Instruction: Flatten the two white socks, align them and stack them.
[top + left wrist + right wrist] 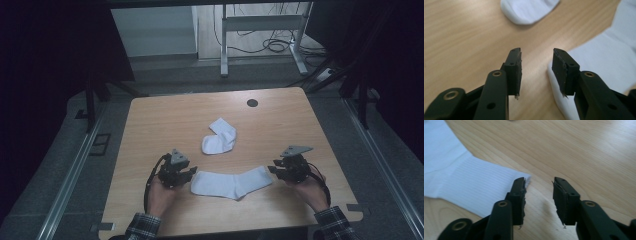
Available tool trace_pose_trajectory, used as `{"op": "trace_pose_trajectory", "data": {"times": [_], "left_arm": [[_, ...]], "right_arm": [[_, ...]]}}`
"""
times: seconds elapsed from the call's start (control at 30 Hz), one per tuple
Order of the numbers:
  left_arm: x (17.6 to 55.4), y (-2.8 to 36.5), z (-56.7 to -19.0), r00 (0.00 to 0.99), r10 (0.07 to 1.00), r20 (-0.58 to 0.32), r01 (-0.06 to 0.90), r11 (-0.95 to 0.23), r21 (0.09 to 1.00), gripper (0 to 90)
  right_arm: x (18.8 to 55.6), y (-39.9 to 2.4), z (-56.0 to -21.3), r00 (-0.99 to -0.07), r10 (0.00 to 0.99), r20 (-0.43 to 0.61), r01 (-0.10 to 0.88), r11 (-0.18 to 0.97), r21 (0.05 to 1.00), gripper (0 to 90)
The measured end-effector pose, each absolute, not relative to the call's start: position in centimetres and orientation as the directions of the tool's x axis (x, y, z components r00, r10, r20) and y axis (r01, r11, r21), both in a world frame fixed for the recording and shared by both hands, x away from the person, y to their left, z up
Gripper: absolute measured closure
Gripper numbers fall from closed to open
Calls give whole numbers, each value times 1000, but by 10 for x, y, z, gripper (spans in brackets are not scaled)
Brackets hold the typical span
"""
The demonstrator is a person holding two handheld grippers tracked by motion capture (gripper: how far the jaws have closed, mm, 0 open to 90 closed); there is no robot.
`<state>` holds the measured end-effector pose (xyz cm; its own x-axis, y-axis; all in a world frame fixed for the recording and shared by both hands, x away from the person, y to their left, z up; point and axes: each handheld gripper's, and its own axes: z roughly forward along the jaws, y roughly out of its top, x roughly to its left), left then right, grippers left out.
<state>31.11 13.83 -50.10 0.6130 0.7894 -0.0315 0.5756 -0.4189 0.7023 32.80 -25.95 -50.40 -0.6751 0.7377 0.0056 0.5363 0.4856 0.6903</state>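
Near the table's front edge, the flat sock [231,183] lay between the left gripper [191,173] and right gripper [272,169], both part open and gripping nothing. A second sock [219,137] sat just beyond. Each end needed pinching squarely, without snagging wood.

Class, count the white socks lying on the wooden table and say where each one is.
2. One sock lies flat near the front edge, between the left gripper and right gripper. The other sock lies folded at the table's middle.
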Motion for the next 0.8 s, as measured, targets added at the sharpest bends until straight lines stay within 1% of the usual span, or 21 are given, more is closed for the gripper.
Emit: {"op": "trace_pose_trajectory", "data": {"times": [0.17, 0.27, 0.43, 0.47, 0.57, 0.67, 0.8], "left_arm": [[329, 131, -497, 603, 798, -27, 572, -408, 711, 556], [336, 128, -495, 600, 800, -24, 572, -408, 711, 533], [358, 119, -492, 588, 809, -10, 571, -406, 714, 504], [358, 119, -492, 588, 809, -10, 571, -406, 714, 499], [374, 113, -493, 584, 812, 5, 571, -415, 708, 493], [385, 108, -498, 572, 820, 3, 583, -410, 701, 478], [395, 103, -506, 564, 826, -11, 605, -404, 686, 479]], "right_arm": [[334, -270, -509, -656, 755, 0, 544, 473, 693, 518], [336, -274, -512, -647, 763, 1, 550, 465, 694, 495], [343, -287, -517, -620, 785, 21, 567, 429, 703, 421], [343, -287, -517, -620, 785, 21, 567, 429, 703, 421], [345, -292, -521, -609, 793, 19, 575, 425, 699, 400], [347, -295, -524, -605, 796, 19, 581, 425, 694, 387], [348, -297, -527, -603, 798, 20, 588, 428, 686, 375]]}}
